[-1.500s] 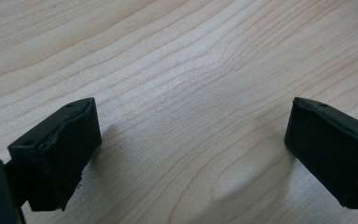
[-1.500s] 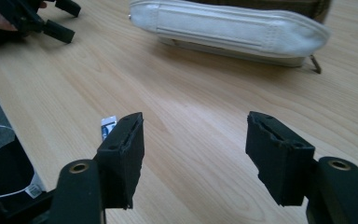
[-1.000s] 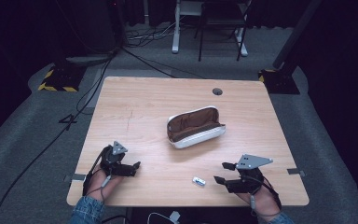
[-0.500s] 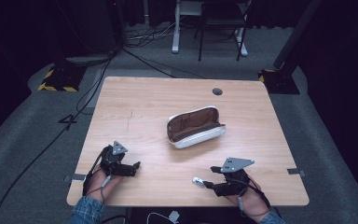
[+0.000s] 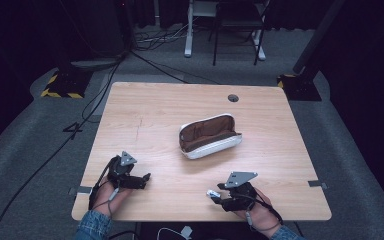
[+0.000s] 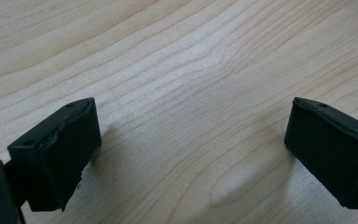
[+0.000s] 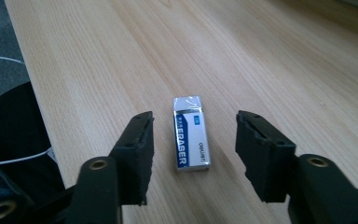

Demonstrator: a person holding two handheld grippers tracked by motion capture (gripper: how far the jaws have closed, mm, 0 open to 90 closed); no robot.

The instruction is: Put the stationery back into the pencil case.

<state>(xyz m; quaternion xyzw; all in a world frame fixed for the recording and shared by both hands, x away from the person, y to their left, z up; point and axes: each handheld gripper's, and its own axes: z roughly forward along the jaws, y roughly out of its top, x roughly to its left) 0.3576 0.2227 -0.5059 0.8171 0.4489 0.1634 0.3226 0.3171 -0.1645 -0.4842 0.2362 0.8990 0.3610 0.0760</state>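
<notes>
Two claws rest low over the surface (image 5: 160, 110). The right claw (image 7: 193, 140), jaws just closing, straddles the eraser (image 7: 191, 133), apparently untouched, at the near edge. The left claw (image 6: 191, 149) gapes wide, empty.

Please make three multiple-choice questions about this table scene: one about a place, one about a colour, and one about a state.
1. Where does the eraser lie?
A. inside the pencil case
B. on the table between the jaws of the right gripper
C. under the left gripper

2. What colour is the lining of the pencil case?
A. brown
B. green
C. red

3. How is the pencil case?
A. zipped shut
B. open
C. standing on end

Answers: 1 B, the right gripper view shows the eraser flat on the wood with a gap to each jaw. 2 A, the high view shows a brown inside within a white shell. 3 B, its inside is exposed.
</notes>
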